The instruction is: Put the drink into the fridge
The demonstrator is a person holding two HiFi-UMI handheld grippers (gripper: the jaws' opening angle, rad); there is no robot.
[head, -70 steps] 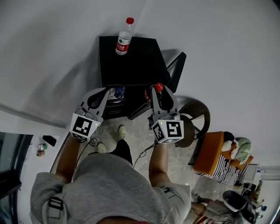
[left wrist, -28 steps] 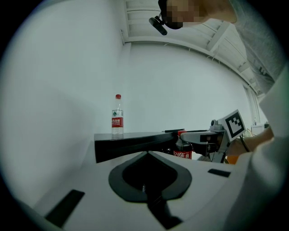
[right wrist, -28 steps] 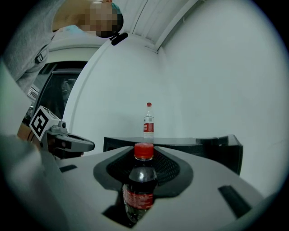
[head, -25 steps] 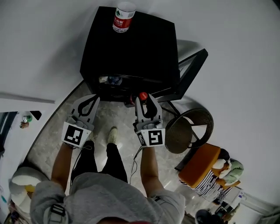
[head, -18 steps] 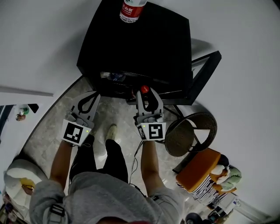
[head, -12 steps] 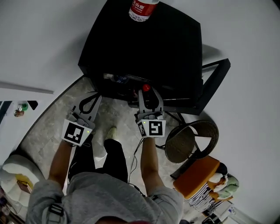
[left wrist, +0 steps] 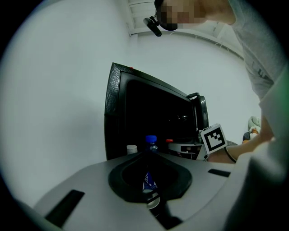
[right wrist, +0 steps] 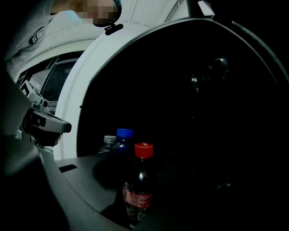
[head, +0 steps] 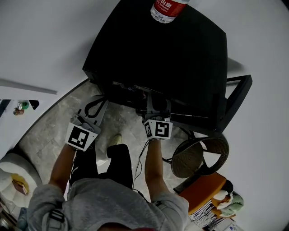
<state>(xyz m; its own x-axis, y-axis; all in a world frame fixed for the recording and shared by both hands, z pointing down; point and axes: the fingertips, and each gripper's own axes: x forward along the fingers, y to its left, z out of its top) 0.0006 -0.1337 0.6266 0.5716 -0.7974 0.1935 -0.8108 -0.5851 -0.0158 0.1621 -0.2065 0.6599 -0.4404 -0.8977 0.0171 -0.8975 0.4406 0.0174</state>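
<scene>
The drink is a dark cola bottle with a red cap, held upright in my right gripper, whose jaws are shut on its body. In the head view the right gripper reaches under the top edge of the black fridge, and that edge hides the bottle. The fridge door stands open to the right. My left gripper hangs left of the opening, shut and holding nothing. In the left gripper view its joined tips point at the fridge shelf.
A blue-capped bottle and a grey-capped bottle stand at the back of the fridge. A water bottle stands on the fridge top. A round wicker stool sits on the floor right of my right arm.
Both grippers have sunk and moved toward the fridge. The cola's red cap, seen before in front of the opening, has passed under the fridge's top edge.
</scene>
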